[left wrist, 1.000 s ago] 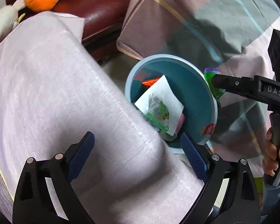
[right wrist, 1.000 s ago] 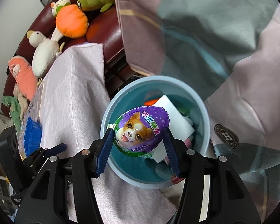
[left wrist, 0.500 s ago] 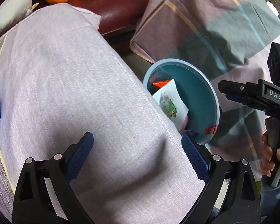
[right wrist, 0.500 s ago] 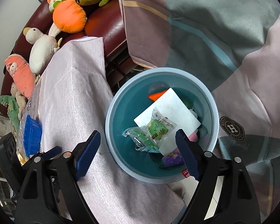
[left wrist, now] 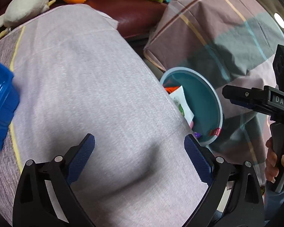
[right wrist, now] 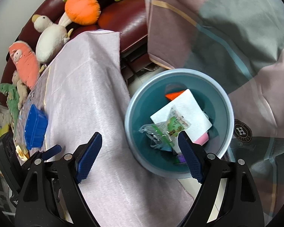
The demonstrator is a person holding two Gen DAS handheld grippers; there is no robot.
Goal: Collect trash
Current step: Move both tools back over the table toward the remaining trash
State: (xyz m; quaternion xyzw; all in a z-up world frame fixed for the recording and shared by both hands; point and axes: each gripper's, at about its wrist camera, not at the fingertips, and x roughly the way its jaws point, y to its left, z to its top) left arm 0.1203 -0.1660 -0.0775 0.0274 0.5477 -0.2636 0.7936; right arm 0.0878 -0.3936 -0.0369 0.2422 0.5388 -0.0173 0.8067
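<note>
Bin (right wrist: pixel 229 113) sits on the floor just beside the cloth-covered worktop (right wrist: pixel 81 98), rim partly tucked behind the hanging cloth edge in the left wrist view (left wrist: pixel 218 111). Trash inside: white paper sheet (right wrist: pixel 187 111), clear wrapper with green print (right wrist: pixel 166 130) on top of it, orange scrap (right wrist: pixel 173 95) at the far side, pink piece (right wrist: pixel 202 139), and a purple item (right wrist: pixel 180 158) at the bottom near the front wall, mostly hidden behind the right tool's finger.

Right tool (right wrist: pixel 142 154) spread wide, nothing between the pads; jaws have just been opening. It hangs above the gap between worktop edge and bin, right finger (right wrist: pixel 191 157) over the bin's near rim. A hand (left wrist: pixel 274 162) grips its handle at the right of the left wrist view.

Left tool (left wrist: pixel 140 158) also spread wide and empty, over bare cloth, pointing steeply down.

Blue plastic basket (right wrist: pixel 36 127) stands on the worktop at its left side, well apart from the bin. Plush toys (right wrist: pixel 79 7) line the dark red sofa (right wrist: pixel 130 24) behind. Plaid blanket (right wrist: pixel 227 28) covers the area right of the bin.
</note>
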